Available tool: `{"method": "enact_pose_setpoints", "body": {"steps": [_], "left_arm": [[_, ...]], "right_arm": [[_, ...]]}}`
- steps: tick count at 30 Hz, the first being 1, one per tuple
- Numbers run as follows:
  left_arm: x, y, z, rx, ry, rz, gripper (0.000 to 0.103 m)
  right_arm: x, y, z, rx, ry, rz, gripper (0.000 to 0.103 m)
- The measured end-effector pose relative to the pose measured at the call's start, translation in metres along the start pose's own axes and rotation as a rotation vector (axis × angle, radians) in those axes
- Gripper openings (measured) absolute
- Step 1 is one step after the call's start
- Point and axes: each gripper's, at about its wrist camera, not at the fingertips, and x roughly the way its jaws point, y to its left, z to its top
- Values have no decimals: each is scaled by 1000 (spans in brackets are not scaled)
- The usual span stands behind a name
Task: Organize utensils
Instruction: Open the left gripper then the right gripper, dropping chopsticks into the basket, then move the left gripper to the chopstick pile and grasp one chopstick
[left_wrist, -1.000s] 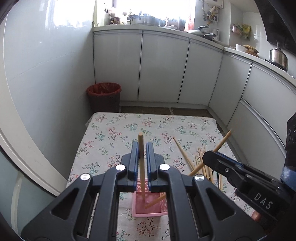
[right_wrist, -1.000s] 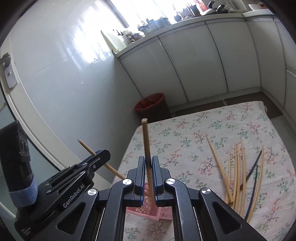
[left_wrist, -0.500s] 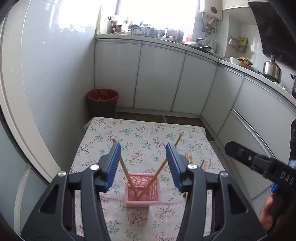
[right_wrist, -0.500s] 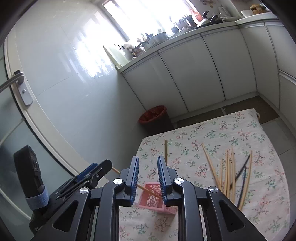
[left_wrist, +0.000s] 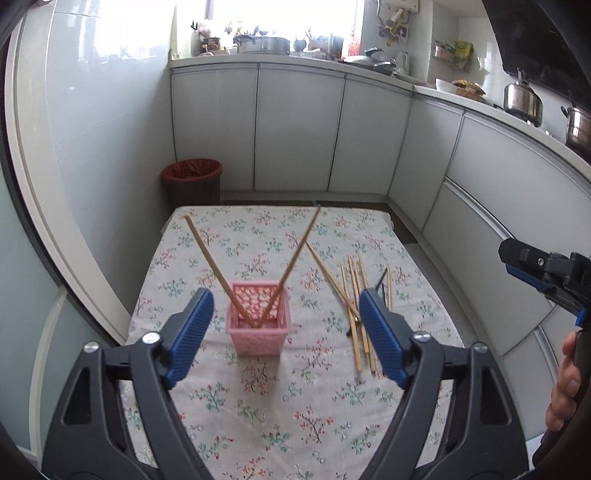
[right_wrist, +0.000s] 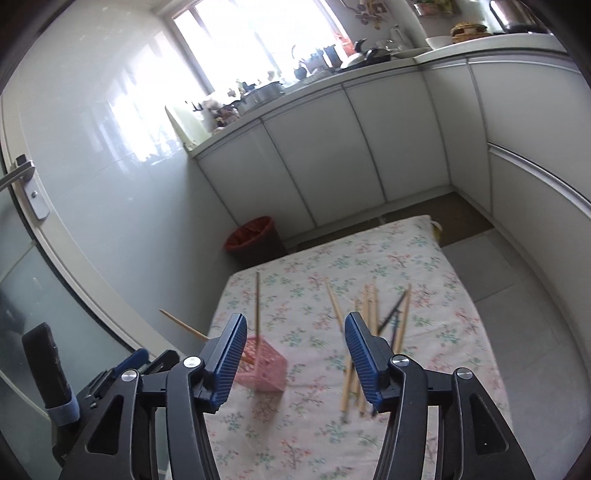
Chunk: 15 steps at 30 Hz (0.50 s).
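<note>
With both the left gripper (left_wrist: 284, 325) and right gripper (right_wrist: 295, 350) released and empty, the two chopsticks (left_wrist: 291, 258) leaning outward could tip the light pink basket (left_wrist: 258, 332) near the table's (left_wrist: 258, 424) left edge if bumped while reaching the loose chopsticks (left_wrist: 354, 295) beside it.

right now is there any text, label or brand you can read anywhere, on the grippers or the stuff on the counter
None can be read.
Left gripper and right gripper: no lettering shows on the faces in view.
Yellow packets on the wall rack: print too small and blurred to read.
Pink basket: no label visible.
</note>
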Motion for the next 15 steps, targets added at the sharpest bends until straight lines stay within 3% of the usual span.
{"method": "enact_pose_setpoints", "body": {"steps": [9, 15], "left_arm": [[27, -23, -24, 7, 125, -11, 86], [51, -57, -34, 58, 209, -40, 86]], "right_arm": [[6, -29, -23, -23, 78, -103, 77], [30, -54, -32, -36, 148, -172, 78]]}}
